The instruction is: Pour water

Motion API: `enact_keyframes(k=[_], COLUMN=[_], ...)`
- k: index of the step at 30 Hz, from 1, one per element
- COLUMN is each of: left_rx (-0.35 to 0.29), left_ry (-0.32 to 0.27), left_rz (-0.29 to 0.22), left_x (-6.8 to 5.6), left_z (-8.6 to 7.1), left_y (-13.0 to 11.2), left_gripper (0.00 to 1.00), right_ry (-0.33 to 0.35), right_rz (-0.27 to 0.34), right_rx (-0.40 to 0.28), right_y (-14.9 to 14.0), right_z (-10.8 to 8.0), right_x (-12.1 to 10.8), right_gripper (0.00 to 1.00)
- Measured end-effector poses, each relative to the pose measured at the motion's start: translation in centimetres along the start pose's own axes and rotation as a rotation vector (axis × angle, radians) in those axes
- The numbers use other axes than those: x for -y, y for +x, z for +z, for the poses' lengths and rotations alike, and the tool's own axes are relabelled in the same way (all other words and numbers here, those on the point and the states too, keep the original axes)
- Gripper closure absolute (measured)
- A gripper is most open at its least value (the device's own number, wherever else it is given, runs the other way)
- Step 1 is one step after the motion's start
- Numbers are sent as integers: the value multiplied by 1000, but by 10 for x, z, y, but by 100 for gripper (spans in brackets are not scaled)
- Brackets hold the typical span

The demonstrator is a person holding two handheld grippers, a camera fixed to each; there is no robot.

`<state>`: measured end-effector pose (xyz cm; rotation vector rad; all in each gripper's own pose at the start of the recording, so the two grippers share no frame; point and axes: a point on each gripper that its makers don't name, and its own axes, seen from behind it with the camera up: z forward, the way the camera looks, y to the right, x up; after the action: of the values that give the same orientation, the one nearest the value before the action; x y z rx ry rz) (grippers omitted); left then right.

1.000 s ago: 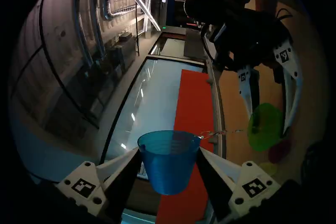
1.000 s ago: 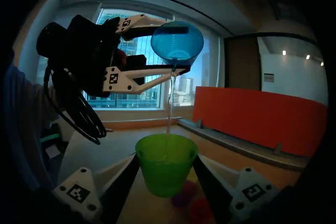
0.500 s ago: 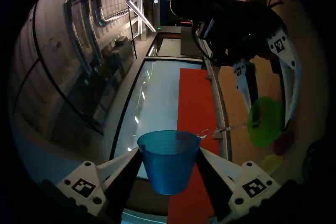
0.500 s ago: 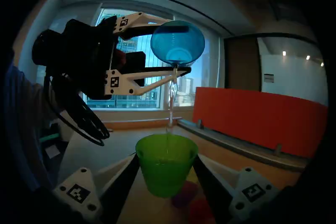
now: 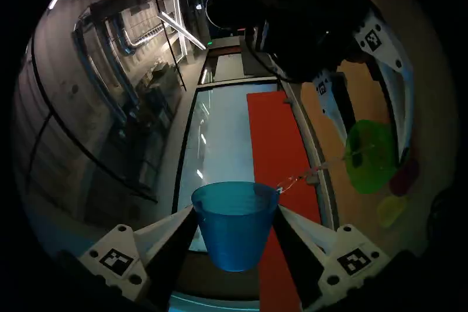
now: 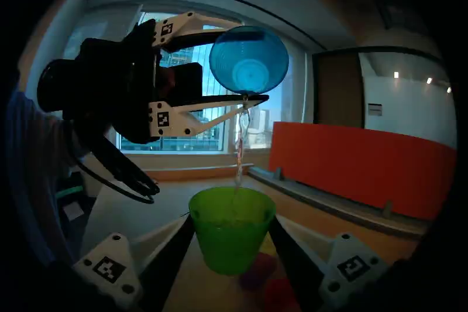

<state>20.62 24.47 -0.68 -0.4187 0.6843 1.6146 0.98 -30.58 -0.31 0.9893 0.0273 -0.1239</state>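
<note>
In my right gripper view, daylight floods through the window (image 6: 193, 130) at centre left and turns the left gripper (image 6: 262, 65) into a dark silhouette. My left gripper view is dim, with bright light strips (image 5: 181, 30) at upper left. The edges bend strongly.

The left gripper (image 5: 234, 213) and the right gripper (image 6: 231, 224) have white tapering fingers (image 6: 155, 236) with black inner faces and square black-and-white tags (image 6: 109, 267) near their bases. The left gripper's bulky black housing (image 6: 111, 95) trails looping black cables (image 6: 126, 174). The sleeve (image 6: 24, 157) is blue.
</note>
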Motion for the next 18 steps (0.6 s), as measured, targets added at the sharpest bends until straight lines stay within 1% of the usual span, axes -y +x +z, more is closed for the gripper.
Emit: enact_keyframes(k=[5,8,12,18], left_rx=[-5,-8,-12,-15], left_ry=[19,19,21,19], left_rz=[46,61,65,57], left_x=[2,0,0,1], left_z=[0,0,1,3], left_y=[3,5,6,7], left_gripper=[15,15,15,15], right_ry=[-1,-3,-5,-6], right_rz=[1,2,1,4], right_rx=[-2,-2,-3,-7], right_y=[0,-1,-1,0], right_z=[0,-1,-2,-2], right_x=[-1,-1,-2,-3], right_gripper=[11,11,11,11])
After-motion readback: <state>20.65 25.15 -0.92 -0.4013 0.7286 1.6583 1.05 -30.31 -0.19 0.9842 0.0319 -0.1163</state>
